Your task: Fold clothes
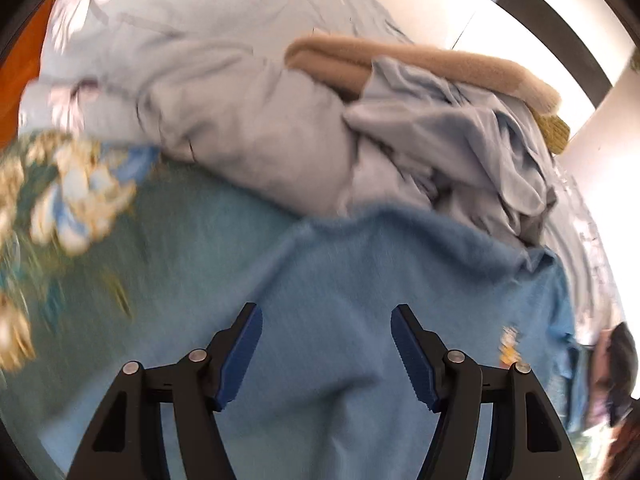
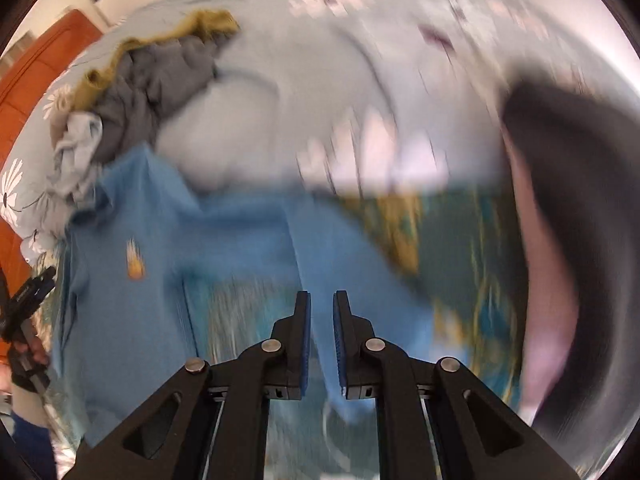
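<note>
On a bed with a teal floral sheet lies a blue top, spread mostly flat, small orange-yellow print on its chest. Both views heavy motion blur.

Left gripper: jaws wide apart, nothing between them, hovering over the blue top's fabric. Whether the fingers touch the cloth, cannot tell. The blue pads are visible on the inner faces.

Right gripper: jaws nearly closed, narrow gap, a strip of the blue top, looks like a sleeve, passes between them. Appears pinched, but blur makes the contact hard to confirm. The sleeve runs from the top's body diagonally down to the jaws, over the teal sheet.

Behind the top: pale blue-grey duvet with white daisy print, bunched up. On it a pile of unfolded clothes: light blue garment, grey garment, olive-yellow knit, tan towel-like piece. The pile touches the top's collar edge.

Orange-brown headboard at the left in the right wrist view. A dark blurred shape with pink edge fills the right side of that view; cannot tell what it is. The left gripper also shows at the far left edge there, held by a hand.
</note>
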A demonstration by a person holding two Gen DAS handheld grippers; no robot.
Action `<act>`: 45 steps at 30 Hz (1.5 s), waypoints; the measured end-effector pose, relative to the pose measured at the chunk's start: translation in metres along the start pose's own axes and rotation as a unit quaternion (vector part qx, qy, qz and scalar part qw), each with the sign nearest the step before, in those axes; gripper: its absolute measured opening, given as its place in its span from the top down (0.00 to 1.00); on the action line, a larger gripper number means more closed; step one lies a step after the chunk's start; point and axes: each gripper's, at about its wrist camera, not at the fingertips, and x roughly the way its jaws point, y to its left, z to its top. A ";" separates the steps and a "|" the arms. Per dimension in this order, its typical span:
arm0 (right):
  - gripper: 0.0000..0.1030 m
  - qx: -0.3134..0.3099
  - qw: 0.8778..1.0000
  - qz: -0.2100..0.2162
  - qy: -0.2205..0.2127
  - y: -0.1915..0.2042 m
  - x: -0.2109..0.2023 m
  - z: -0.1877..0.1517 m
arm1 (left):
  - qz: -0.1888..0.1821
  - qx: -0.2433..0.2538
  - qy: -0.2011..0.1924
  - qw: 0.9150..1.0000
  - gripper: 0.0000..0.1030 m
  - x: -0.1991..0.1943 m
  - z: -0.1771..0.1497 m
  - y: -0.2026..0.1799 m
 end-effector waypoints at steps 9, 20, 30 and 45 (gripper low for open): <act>0.62 -0.059 0.995 -0.064 0.047 0.008 0.045 -0.032 | -0.016 -0.005 0.012 1.000 0.31 -0.007 -0.019 -0.027; 0.97 0.047 0.994 0.094 -0.001 -0.029 -0.043 0.019 | -0.008 -0.004 0.013 1.000 0.31 -0.016 -0.024 -0.036; 0.97 -0.096 0.950 0.296 -0.008 0.126 -0.078 0.090 | -0.031 -0.029 -0.004 0.999 0.31 -0.020 -0.024 -0.021; 0.94 -0.289 0.909 0.229 0.195 0.395 0.153 0.093 | -0.088 -0.089 -0.021 0.992 0.31 -0.023 -0.019 0.021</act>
